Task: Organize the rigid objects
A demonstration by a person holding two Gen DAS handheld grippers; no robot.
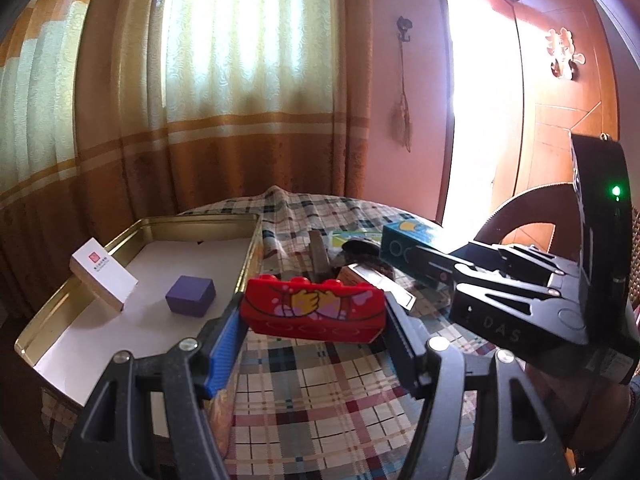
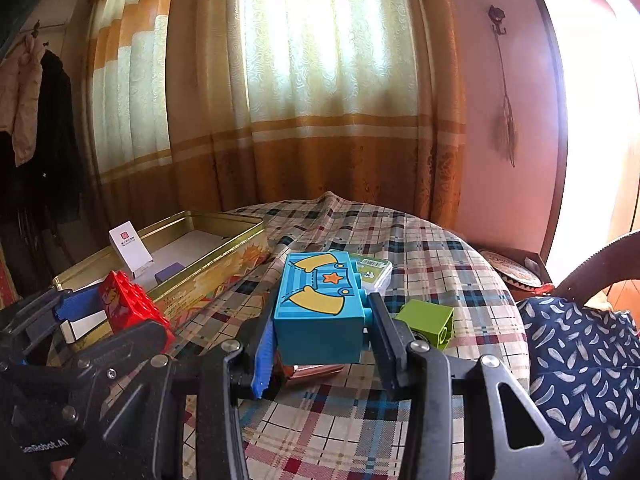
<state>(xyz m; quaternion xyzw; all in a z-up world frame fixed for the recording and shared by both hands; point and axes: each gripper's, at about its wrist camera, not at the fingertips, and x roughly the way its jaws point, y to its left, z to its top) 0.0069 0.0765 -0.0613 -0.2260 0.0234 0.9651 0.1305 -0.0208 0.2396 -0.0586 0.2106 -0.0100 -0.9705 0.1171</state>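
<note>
Left tool [image 1: 316, 320] clamps the red brick [image 1: 316, 310] by its ends, lifted clear of the checked surface [image 1: 320, 392] — just beside the gold tin [image 1: 248, 256]. Right tool [image 2: 320, 332] grips the blue brick [image 2: 320, 312], also held up. Tin already holds a white box [image 1: 104, 276] and purple cube [image 1: 191, 295]. Judgement: carry red over the near wall, lower onto bare floor short of the cube, then release — keep it level.
</note>
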